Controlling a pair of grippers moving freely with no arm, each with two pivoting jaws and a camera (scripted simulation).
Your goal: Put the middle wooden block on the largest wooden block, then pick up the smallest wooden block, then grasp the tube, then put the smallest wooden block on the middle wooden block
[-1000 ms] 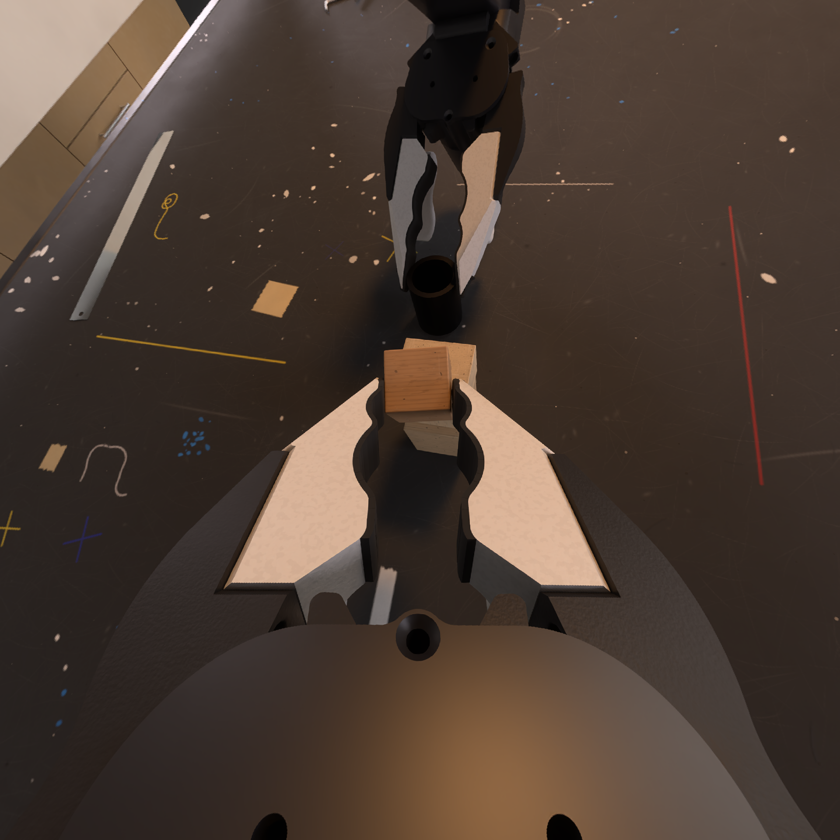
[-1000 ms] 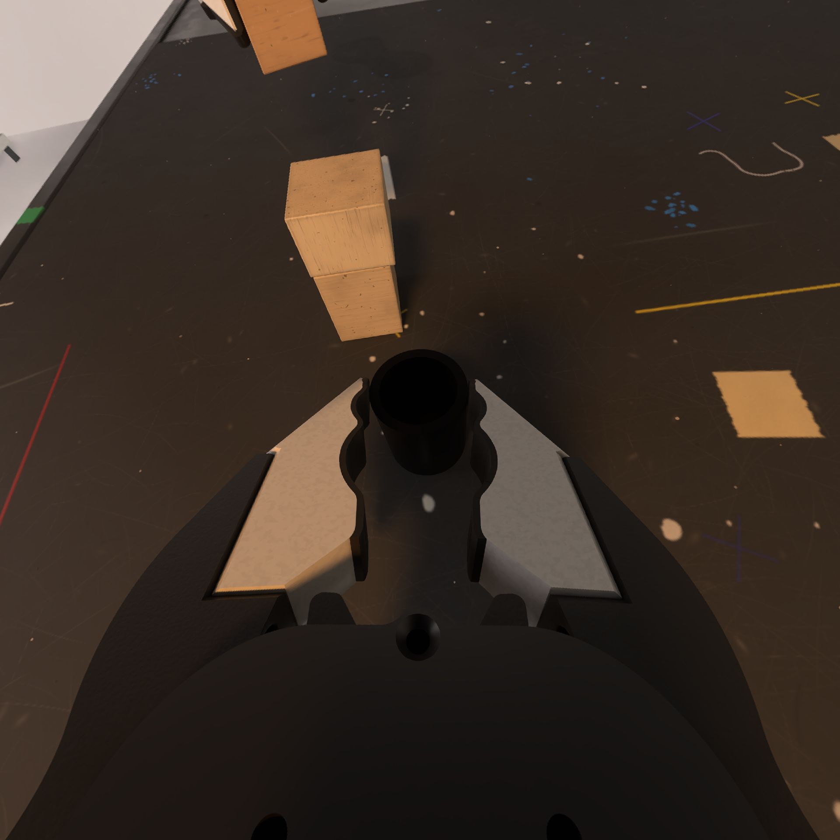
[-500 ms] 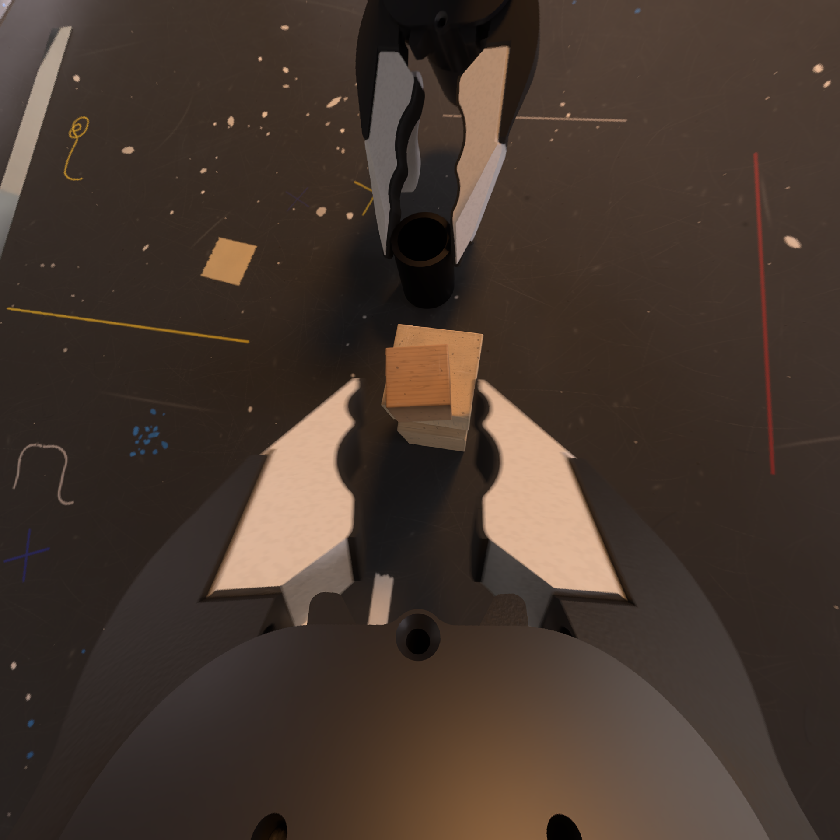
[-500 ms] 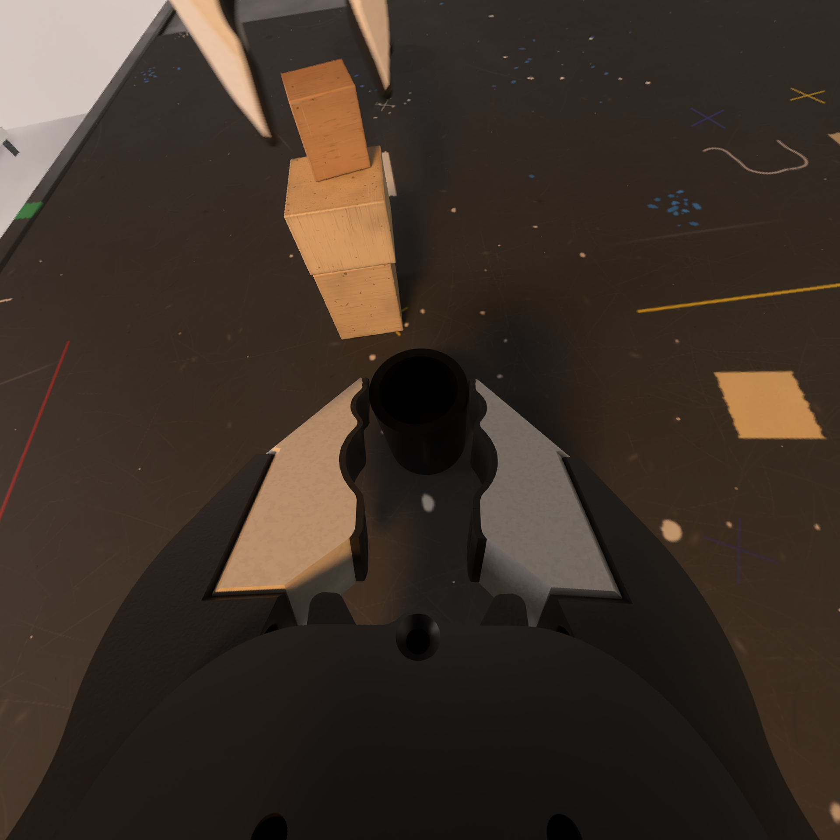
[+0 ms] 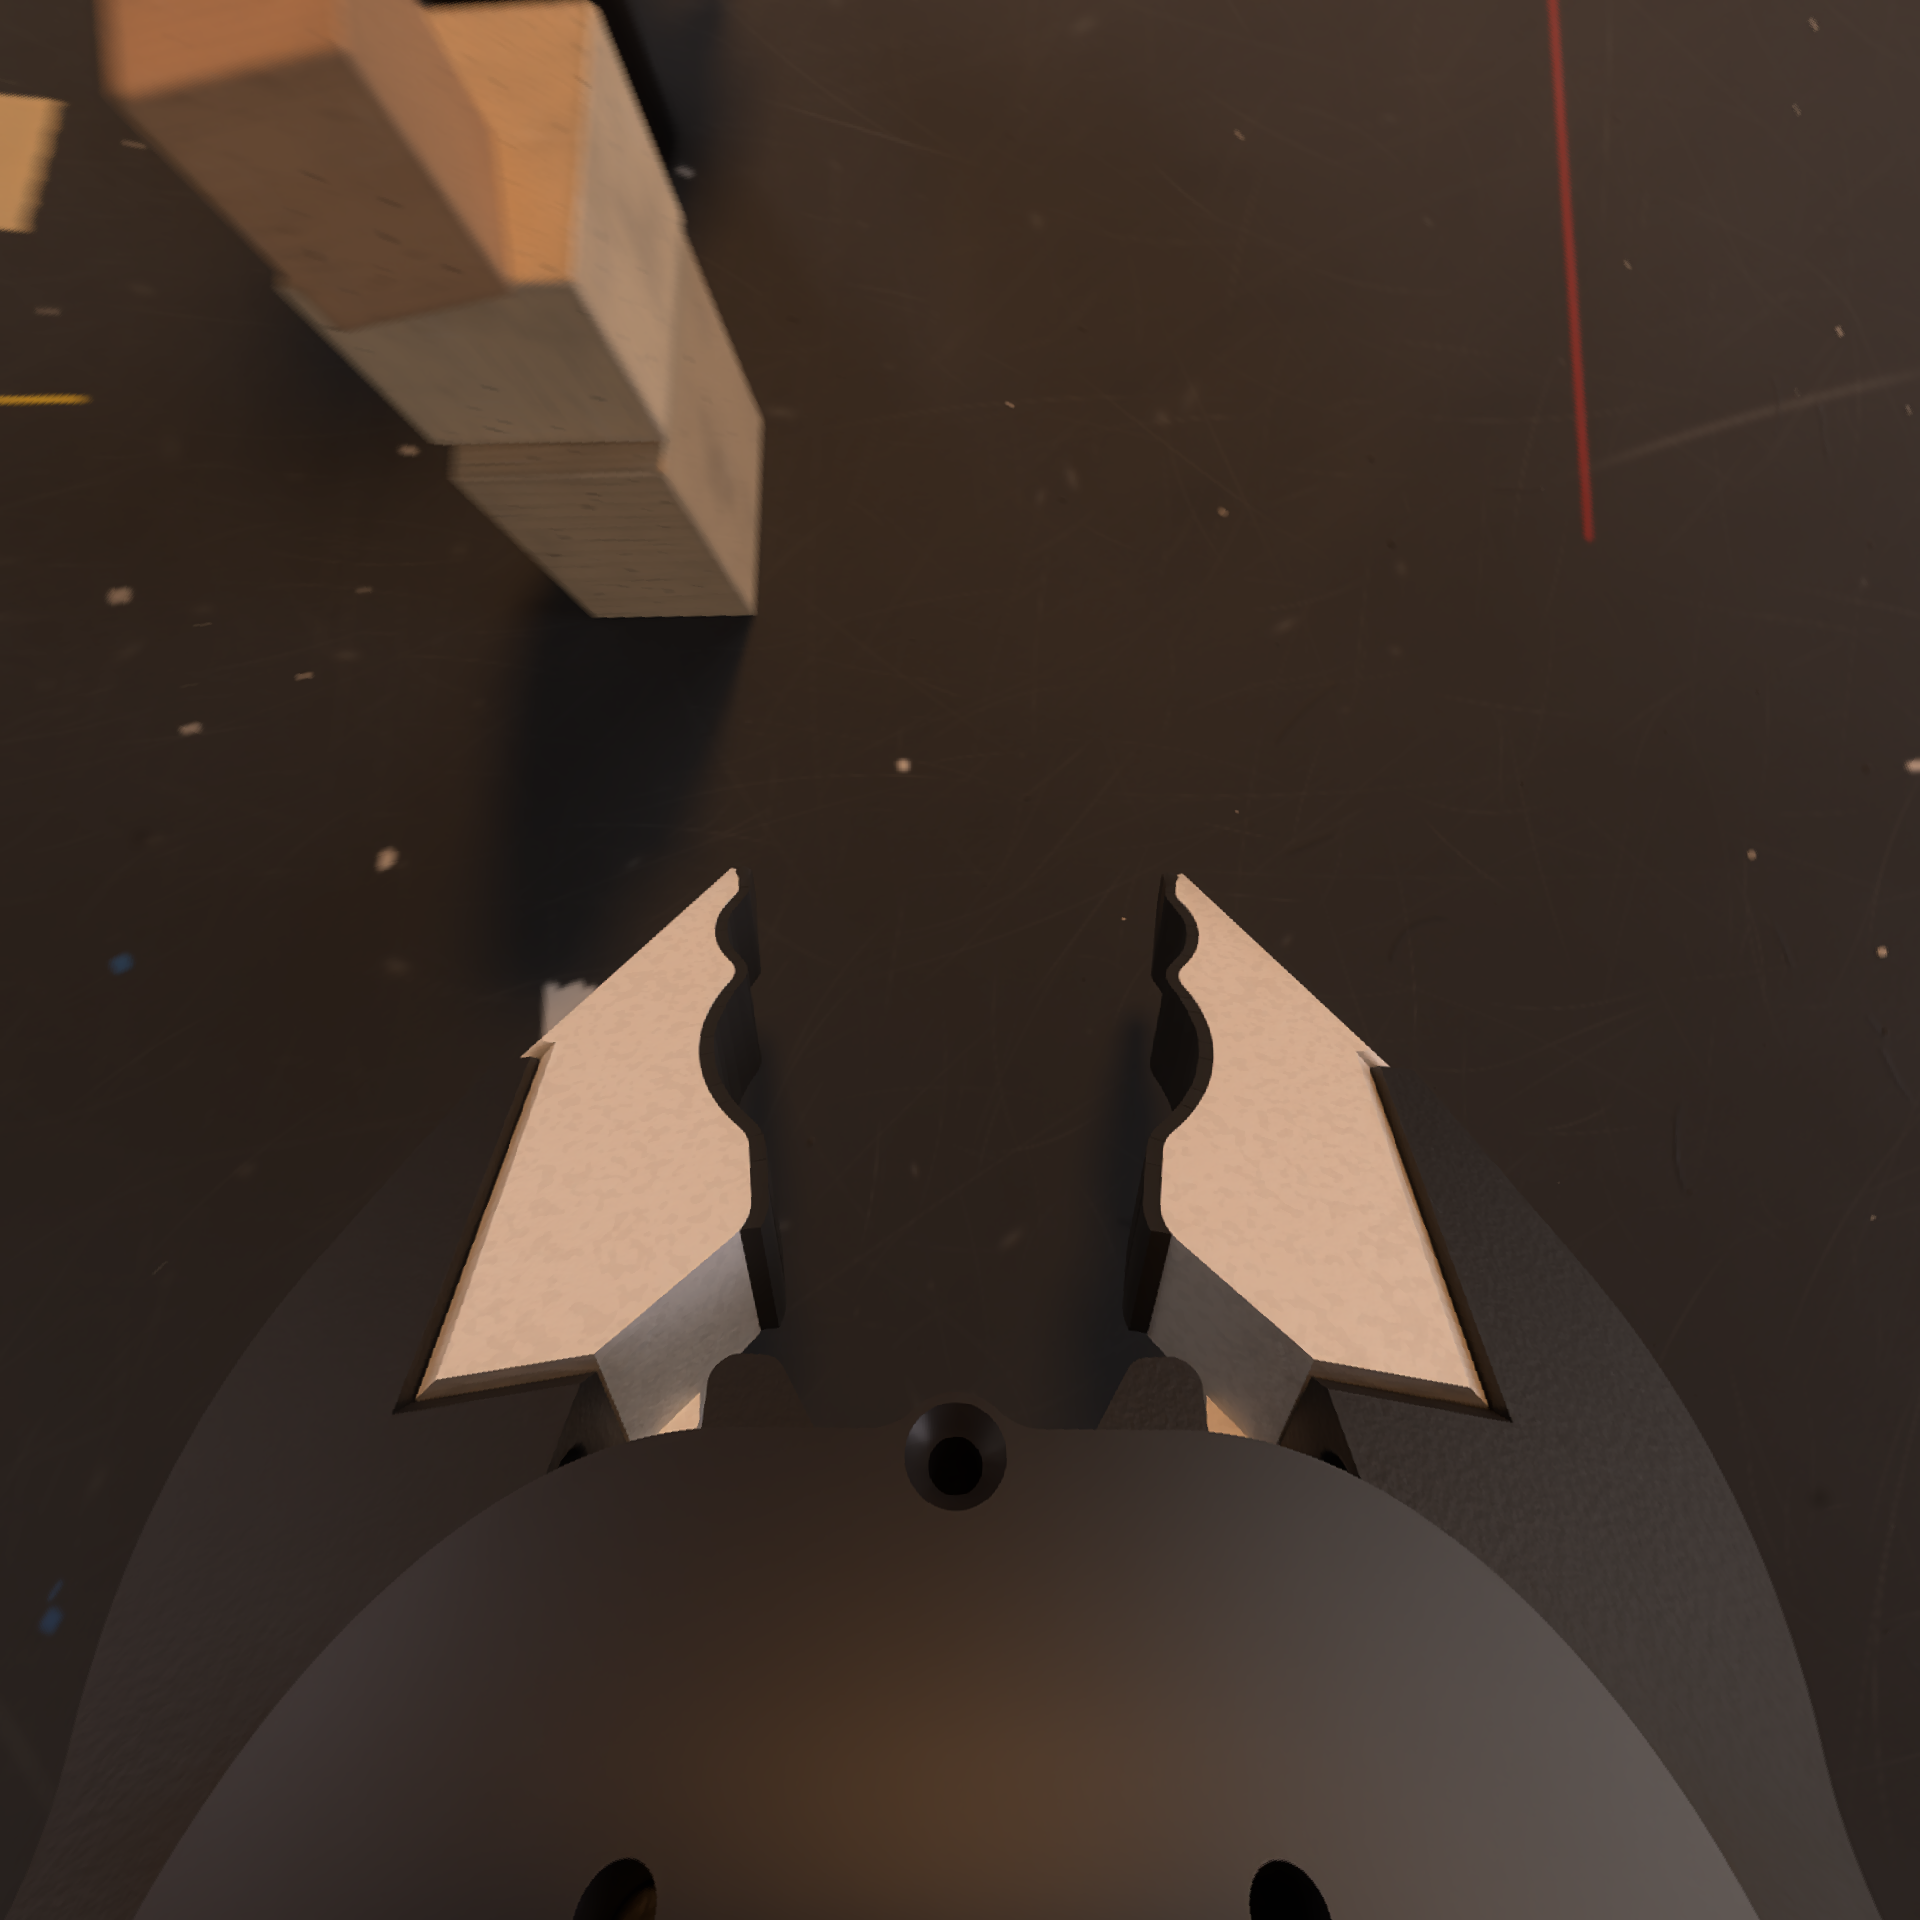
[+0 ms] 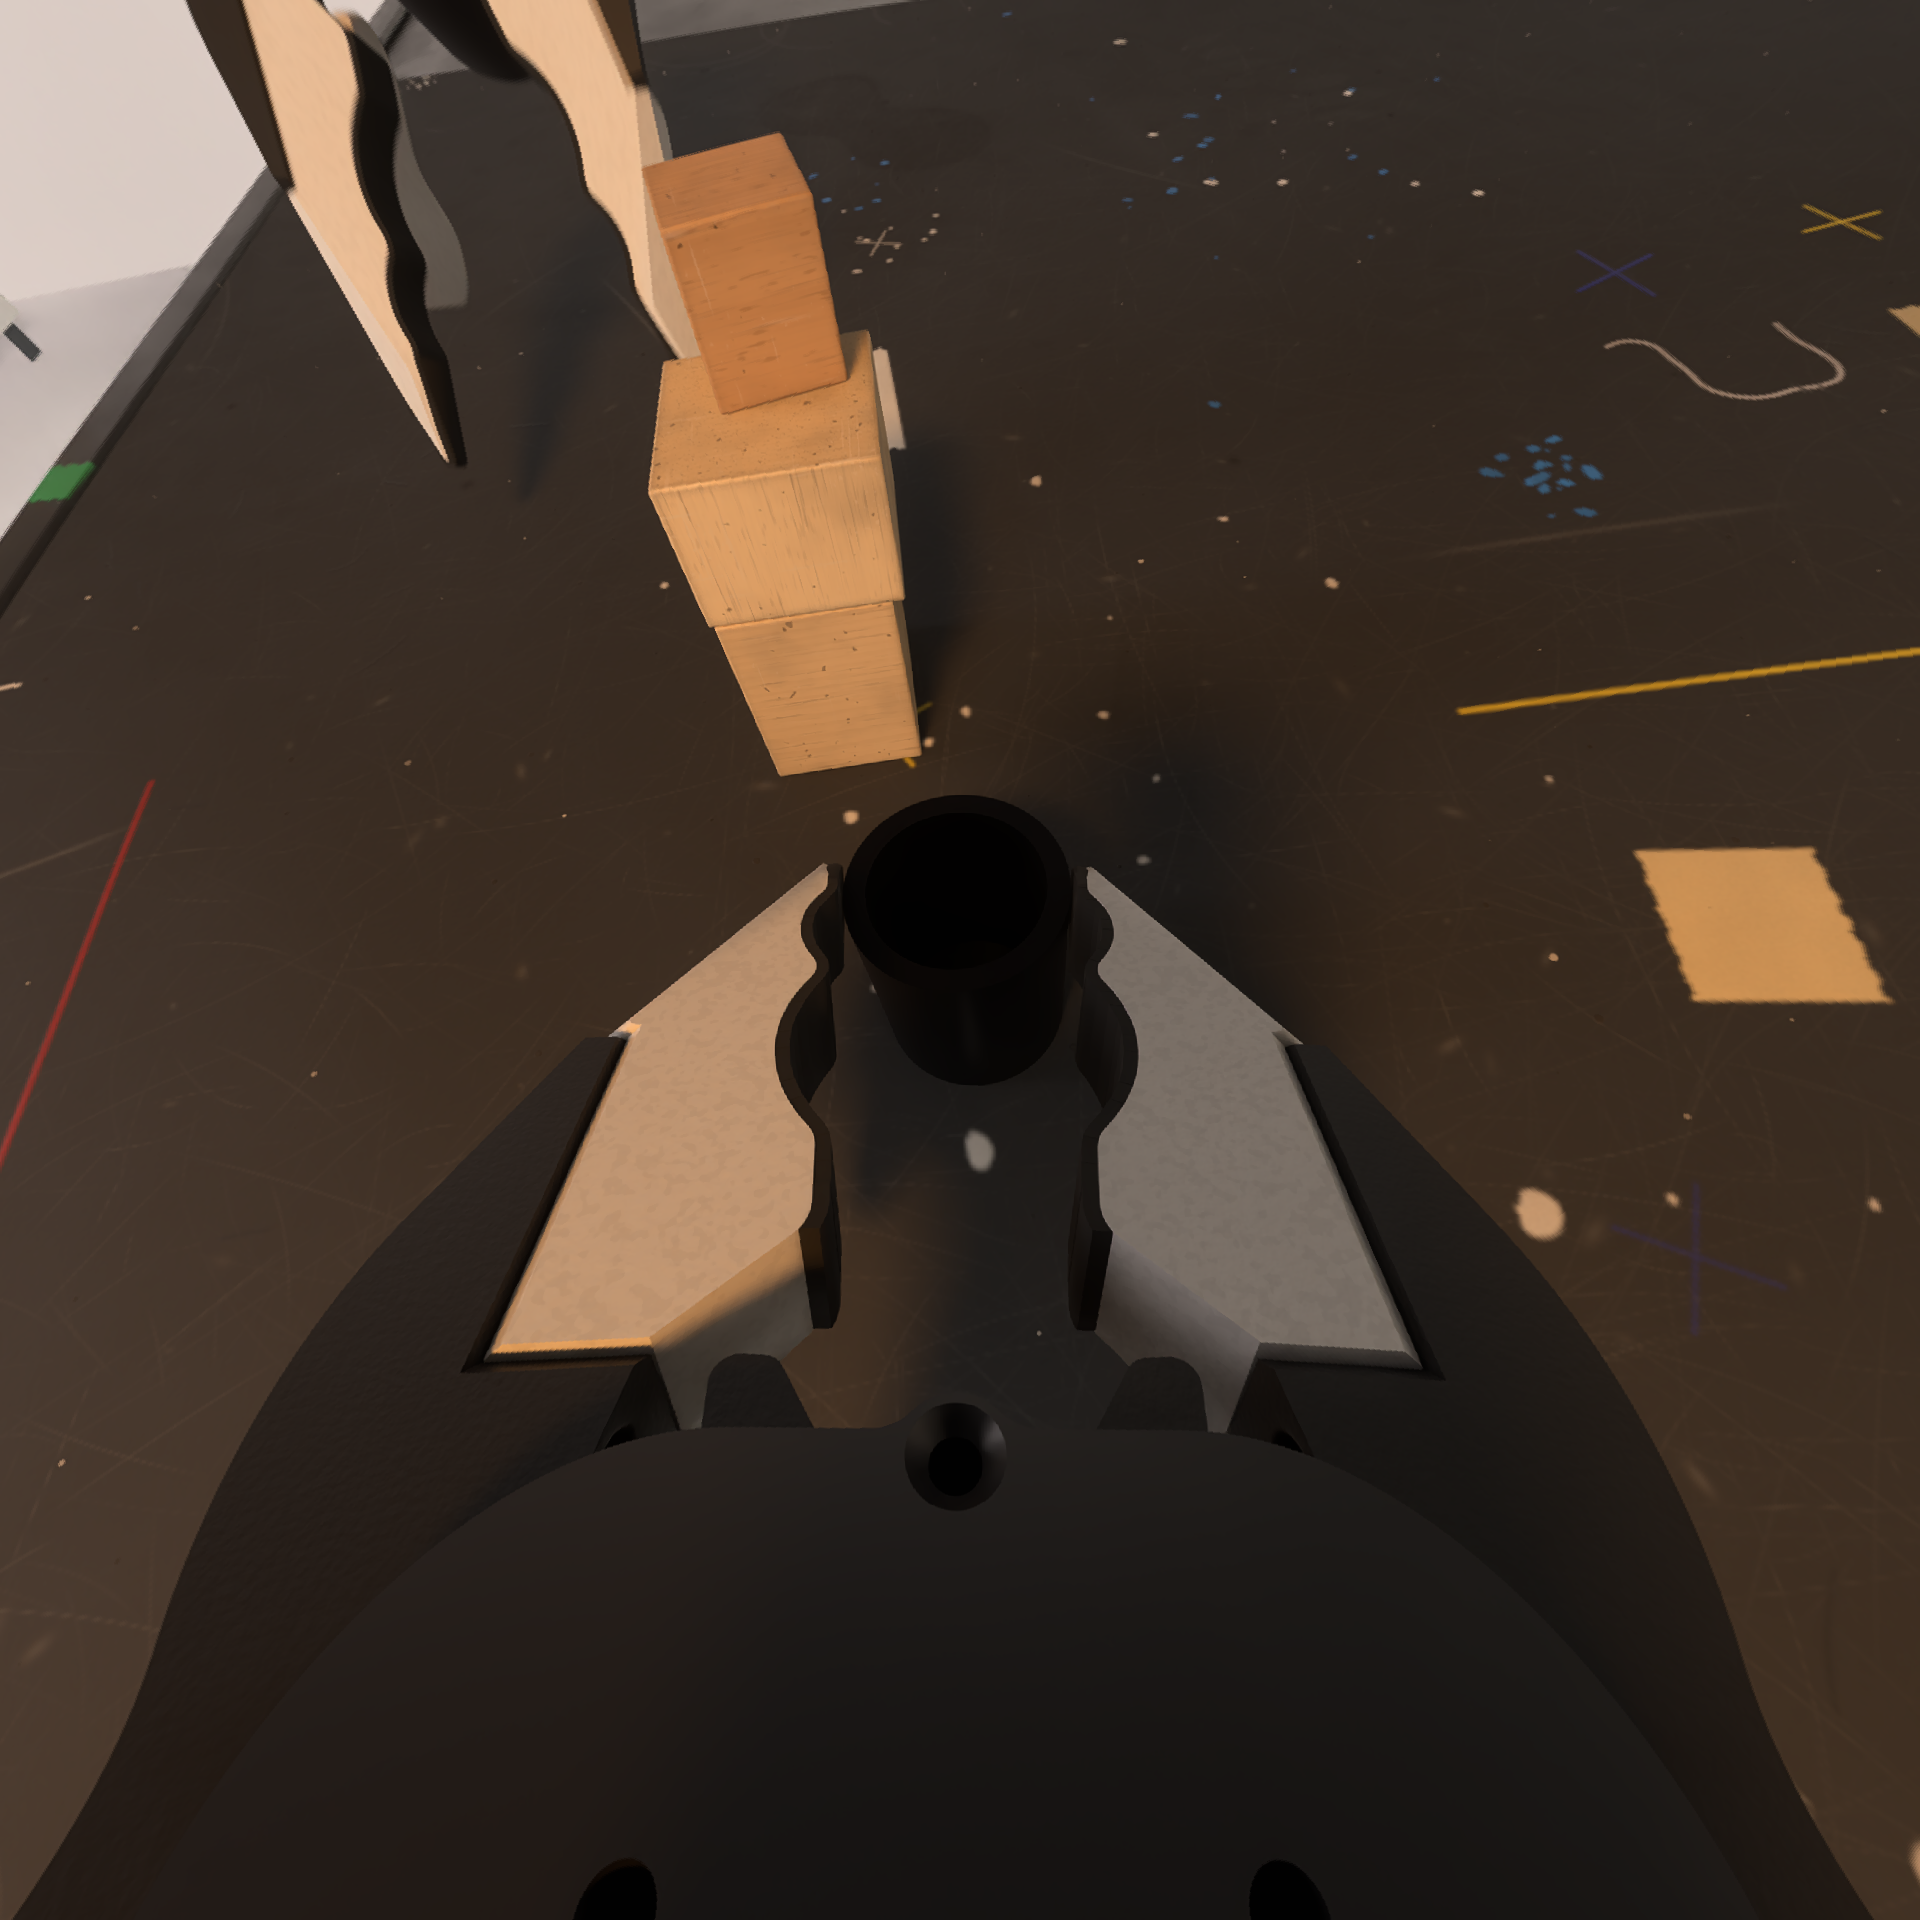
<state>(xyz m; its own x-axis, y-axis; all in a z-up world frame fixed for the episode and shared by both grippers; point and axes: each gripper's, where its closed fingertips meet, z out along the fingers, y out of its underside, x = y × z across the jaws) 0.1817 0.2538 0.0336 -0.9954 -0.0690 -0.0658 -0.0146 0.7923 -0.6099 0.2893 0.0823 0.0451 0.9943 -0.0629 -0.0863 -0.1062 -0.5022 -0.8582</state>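
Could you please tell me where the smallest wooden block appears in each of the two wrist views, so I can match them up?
Left wrist view: the smallest wooden block sits at the top left corner, blurred, topping the stack.
Right wrist view: the smallest wooden block is upper centre-left, on the middle wooden block, beyond the tube.
Shared landmark: the thin red line, right edge in the left view, left edge in the right view.

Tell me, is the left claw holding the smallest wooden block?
No, the left claw is open and empty, and the smallest wooden block rests on the middle wooden block.
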